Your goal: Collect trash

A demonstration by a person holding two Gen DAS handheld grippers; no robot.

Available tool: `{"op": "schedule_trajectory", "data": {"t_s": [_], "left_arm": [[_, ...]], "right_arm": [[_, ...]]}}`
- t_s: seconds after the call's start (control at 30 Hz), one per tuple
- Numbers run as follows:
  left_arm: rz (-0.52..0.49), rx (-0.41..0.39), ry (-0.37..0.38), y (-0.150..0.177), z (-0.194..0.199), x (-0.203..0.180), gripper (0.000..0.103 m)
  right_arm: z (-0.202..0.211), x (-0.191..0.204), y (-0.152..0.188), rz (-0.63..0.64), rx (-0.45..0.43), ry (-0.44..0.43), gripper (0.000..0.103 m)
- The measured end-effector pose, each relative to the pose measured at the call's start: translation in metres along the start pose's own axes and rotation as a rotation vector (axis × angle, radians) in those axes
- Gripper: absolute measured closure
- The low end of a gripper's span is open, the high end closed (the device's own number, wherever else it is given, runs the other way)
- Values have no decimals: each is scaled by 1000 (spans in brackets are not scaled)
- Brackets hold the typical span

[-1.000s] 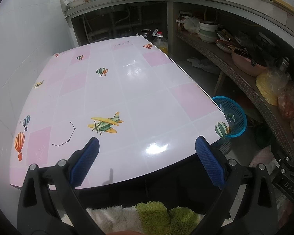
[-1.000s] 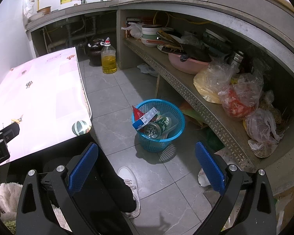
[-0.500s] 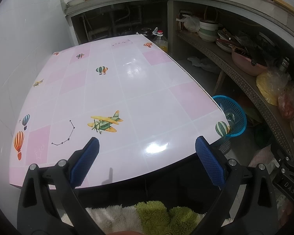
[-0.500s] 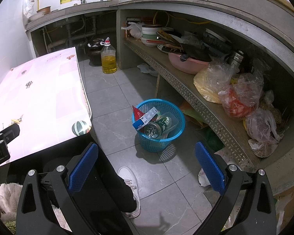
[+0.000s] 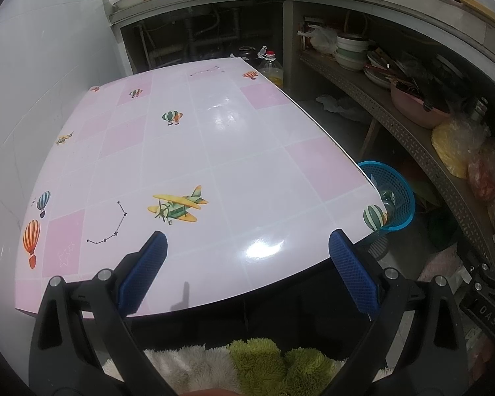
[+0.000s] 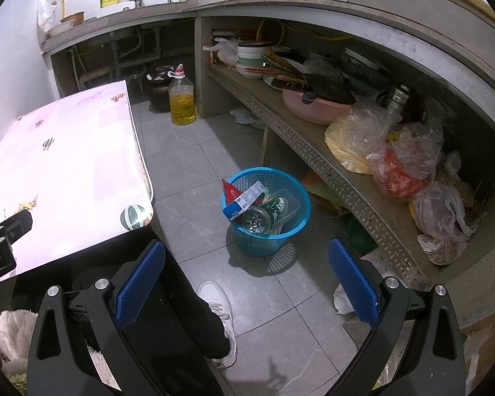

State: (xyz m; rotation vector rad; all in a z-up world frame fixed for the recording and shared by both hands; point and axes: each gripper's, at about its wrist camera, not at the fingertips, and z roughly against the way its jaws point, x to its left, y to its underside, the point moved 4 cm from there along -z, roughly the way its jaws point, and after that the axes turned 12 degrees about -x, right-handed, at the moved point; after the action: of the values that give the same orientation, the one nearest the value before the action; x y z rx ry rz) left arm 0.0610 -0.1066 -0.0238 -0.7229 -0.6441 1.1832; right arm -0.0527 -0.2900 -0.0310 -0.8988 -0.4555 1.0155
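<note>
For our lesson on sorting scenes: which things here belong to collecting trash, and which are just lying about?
Belongs to the job:
- blue basket on the floor
- can, packets in it
- left gripper, right gripper, both open and holding nothing

Just lying about:
- oil bottle
- pink basin
- food bags
- table

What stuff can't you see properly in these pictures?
- Left view: the table edge hides most of the blue basket.
- Right view: the basket's bottom is buried under trash.
- Right view: bags on the shelf are too crumpled to identify their contents.
</note>
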Motion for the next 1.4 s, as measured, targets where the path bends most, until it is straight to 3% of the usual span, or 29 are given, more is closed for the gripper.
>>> {"op": "schedule_trajectory", "data": {"t_s": [1.4], "left_arm": [[22,6,-6,-2,-2,3,9]], "right_arm": [[1,-2,-1,-10,3,8,7]]}}
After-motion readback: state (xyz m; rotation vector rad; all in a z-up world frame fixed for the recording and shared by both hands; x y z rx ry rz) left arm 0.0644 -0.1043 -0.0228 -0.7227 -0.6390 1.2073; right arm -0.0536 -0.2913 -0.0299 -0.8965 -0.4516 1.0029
